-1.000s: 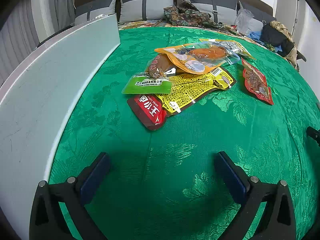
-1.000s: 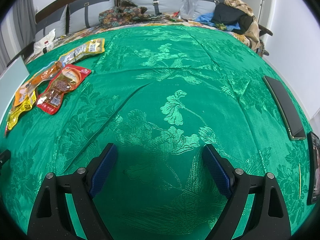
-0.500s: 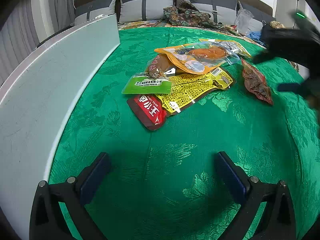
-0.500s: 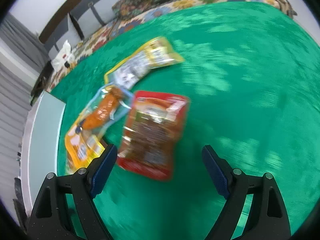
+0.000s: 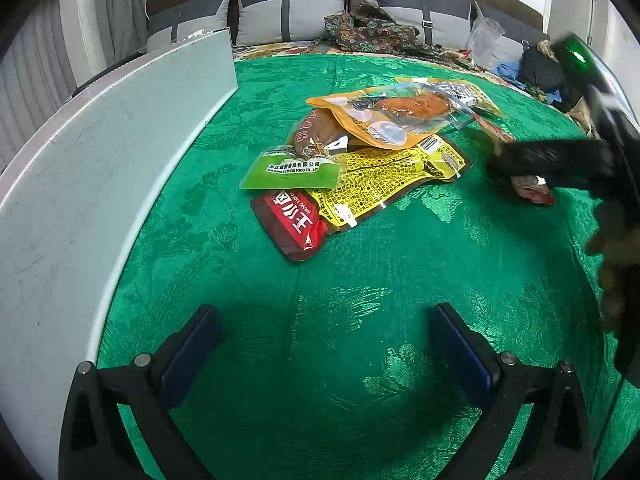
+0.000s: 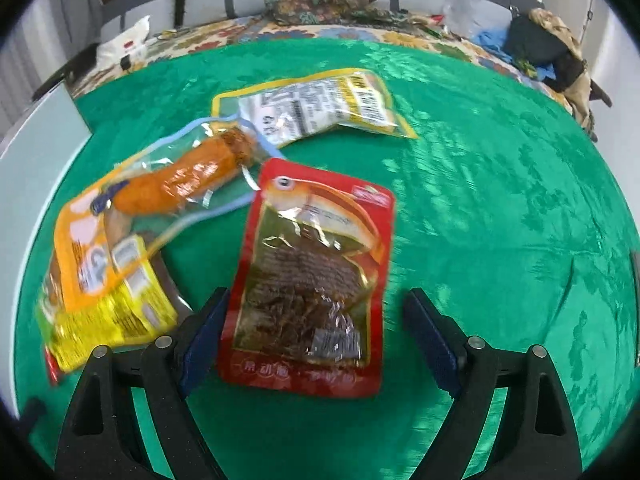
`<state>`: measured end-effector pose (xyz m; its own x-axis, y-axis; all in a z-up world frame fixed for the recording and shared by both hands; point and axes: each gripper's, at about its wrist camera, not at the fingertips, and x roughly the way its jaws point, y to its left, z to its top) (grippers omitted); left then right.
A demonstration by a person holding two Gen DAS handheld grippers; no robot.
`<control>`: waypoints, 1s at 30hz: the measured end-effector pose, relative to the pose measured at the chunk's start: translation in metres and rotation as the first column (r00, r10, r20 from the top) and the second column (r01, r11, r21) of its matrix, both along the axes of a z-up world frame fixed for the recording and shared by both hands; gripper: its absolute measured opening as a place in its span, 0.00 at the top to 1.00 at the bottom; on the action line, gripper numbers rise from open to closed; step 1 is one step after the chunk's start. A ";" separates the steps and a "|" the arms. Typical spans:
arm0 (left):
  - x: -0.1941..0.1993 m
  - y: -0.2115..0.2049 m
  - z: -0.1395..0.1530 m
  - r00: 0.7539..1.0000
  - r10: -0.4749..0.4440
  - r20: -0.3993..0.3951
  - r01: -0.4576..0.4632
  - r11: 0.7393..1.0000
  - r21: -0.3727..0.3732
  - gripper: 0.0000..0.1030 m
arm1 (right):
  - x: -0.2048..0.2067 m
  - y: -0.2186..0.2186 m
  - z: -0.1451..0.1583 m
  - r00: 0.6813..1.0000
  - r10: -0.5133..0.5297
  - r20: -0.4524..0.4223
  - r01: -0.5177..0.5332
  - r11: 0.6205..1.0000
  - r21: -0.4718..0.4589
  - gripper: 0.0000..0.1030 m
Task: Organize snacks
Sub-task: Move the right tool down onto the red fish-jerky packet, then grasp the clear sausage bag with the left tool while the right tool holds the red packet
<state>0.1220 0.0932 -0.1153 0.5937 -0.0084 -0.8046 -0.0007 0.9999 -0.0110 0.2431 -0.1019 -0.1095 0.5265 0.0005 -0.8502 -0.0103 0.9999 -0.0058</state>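
The left tool (image 5: pixel 320 354) hangs low with its two blue-padded fingers (image 5: pixel 190 354) spread wide and nothing between them. The right tool (image 6: pixel 316 338) is likewise spread wide, tilted downward, gripping nothing. Seen from the left wrist camera, the right tool (image 5: pixel 560 160) reaches in from the right edge, with a blurred hand (image 5: pixel 614 256) behind it.

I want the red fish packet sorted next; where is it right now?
In the right wrist view, the red fish packet lies on the green cloth between the open right gripper fingers, just right of the orange sausage pouch.
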 end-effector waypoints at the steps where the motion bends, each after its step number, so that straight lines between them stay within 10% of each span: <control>1: 0.000 0.000 0.000 1.000 0.000 0.000 0.000 1.000 0.000 0.00 | -0.001 -0.005 0.001 1.000 0.006 0.001 -0.006 1.000 -0.003 0.16; 30: 0.002 0.004 0.002 0.997 -0.077 -0.017 0.076 0.997 -0.024 0.00 | -0.090 -0.126 0.005 0.993 0.020 0.117 -0.020 1.000 -0.003 0.21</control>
<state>0.1236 0.0971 -0.1138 0.5759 -0.0725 -0.8143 0.0755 0.9965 -0.0353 0.1535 -0.2282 -0.1043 0.6224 0.0107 -0.7826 -0.0292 0.9995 -0.0096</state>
